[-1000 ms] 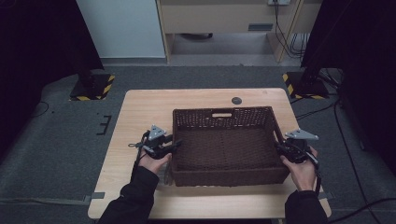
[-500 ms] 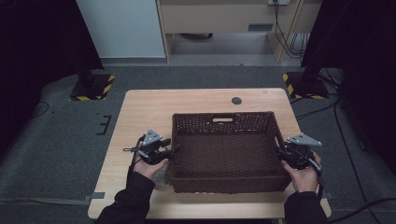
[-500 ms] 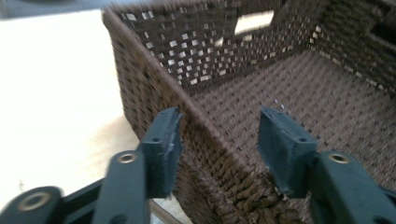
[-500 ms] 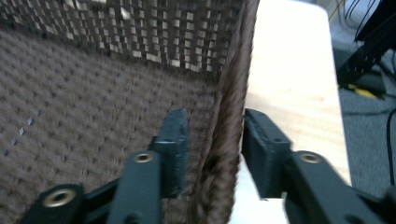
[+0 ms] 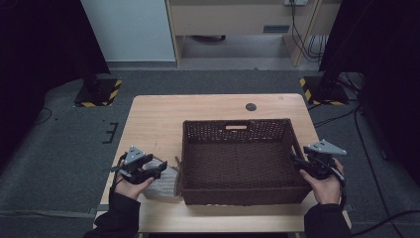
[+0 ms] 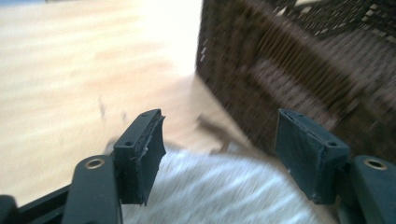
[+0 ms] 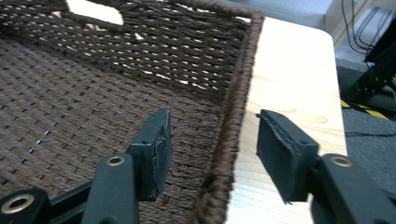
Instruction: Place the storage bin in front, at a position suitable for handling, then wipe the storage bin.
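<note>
Basket point(image 7: 140, 84) rim between open right gripper point(image 7: 212, 154) jaws, untouched

sleeves: mine, black, both arms | my left gripper point(image 5: 159, 169): black, grey three-cornered plate, black cable | my right gripper point(image 5: 296, 161): same plate | jaws: black, ribbed pads, brass-coloured rivets

No writing, label, brand or number can be read anywhere in these views. The only sign-like markings are the yellow-and-black hazard stripes on the two dark stand bases point(image 5: 98, 92) point(image 5: 324, 89) on the grey floor beyond the desk, and they carry no letters or figures.
</note>
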### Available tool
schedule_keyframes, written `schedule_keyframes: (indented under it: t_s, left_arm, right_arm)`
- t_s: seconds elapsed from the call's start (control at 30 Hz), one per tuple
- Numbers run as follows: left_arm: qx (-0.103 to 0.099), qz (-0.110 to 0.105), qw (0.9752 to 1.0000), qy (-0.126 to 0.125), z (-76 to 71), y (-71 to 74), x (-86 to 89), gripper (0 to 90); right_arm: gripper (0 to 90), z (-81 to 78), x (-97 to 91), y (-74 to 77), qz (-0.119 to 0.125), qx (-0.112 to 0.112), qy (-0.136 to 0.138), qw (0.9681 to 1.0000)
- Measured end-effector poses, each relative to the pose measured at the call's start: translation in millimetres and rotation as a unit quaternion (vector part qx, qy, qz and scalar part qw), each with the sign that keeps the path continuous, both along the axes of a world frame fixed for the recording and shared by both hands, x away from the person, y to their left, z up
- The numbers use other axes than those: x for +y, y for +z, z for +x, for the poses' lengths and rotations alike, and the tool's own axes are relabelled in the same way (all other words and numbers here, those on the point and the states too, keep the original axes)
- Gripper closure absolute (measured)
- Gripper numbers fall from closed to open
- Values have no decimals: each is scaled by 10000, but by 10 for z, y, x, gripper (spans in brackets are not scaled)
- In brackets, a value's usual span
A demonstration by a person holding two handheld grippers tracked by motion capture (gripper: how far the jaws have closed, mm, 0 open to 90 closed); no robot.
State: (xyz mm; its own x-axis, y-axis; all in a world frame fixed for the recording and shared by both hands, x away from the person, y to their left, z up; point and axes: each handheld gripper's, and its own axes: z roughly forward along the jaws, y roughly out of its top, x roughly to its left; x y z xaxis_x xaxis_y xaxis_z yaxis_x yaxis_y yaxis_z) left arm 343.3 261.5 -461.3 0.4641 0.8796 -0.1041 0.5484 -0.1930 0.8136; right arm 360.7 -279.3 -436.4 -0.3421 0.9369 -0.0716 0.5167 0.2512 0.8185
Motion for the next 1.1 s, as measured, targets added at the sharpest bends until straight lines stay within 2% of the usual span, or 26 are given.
schedule_keyframes:
  t_s: [0.1,0.17,0.27,0.4,0.53,0.7,0.8,0.9,0.97,1.1]
  left_arm:
    - [36,159,9998,96,-43,-79,91,283]
    - [138,135,9997,144,-67,-139,135,259]
    - [258,135,9995,154,-70,-207,141,247]
    - [324,269,9991,108,-54,-252,107,233]
    - [468,477,9978,-46,-28,-353,45,223]
    - [725,723,9946,-140,18,-462,-4,207]
    - [912,686,9934,-80,44,-506,-29,215]
    - [1040,635,9926,-11,61,-523,-47,264]
    - [1064,695,9919,-6,62,-518,-71,318]
    - [1062,762,9914,-20,58,-488,-97,492]
  right_arm:
    - [425,-12,13,-3,-31,7,46,10000]
    - [413,-18,12,-4,-18,15,57,10000]
    - [411,-25,8,2,-12,33,26,10000]
    - [404,-26,15,-6,-13,23,49,10000]
    - [402,-6,8,-19,-2,76,53,10000]
    - [402,12,10,-54,30,173,35,9998]
    - [406,18,10,-64,22,211,80,9997]
    - [411,26,11,-72,15,201,83,9998]
    - [416,28,20,-74,42,223,77,9997]
    - [430,47,22,-93,83,254,121,9996]
